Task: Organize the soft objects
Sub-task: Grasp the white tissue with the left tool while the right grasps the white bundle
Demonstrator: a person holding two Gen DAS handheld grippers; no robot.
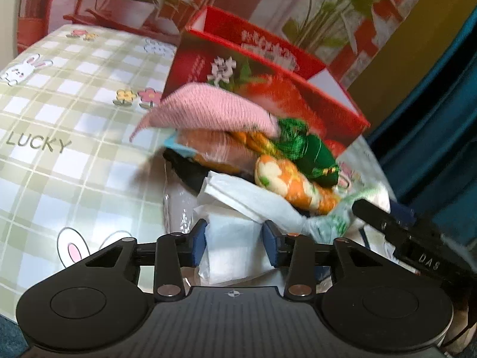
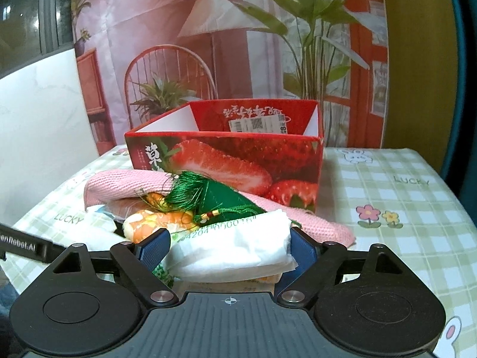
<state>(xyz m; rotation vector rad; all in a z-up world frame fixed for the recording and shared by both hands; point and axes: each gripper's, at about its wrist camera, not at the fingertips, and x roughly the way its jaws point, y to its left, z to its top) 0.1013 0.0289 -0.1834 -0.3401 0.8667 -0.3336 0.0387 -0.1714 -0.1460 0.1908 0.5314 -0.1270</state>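
A heap of soft things lies on the checked tablecloth (image 1: 59,113) in front of a red strawberry box (image 1: 298,101) (image 2: 226,161). On top are a pink knitted cloth (image 1: 208,110) (image 2: 125,188), a green tasselled pouch (image 1: 310,155) (image 2: 220,203) and an orange floral cushion (image 1: 292,185) (image 2: 155,223). My left gripper (image 1: 234,244) has its blue pads against a white folded tissue pack (image 1: 232,238) at the heap's near side. My right gripper (image 2: 228,250) holds a white tissue pack with green print (image 2: 235,247) between its pads. One right finger (image 1: 387,223) shows in the left wrist view.
The box stands open-topped, with a white label on its inner back wall (image 2: 256,125). A printed backdrop of plants and a chair (image 2: 208,44) hangs behind the table. The table's right edge (image 2: 441,173) meets a dark blue curtain (image 1: 432,119). A left finger (image 2: 23,247) reaches in from the left.
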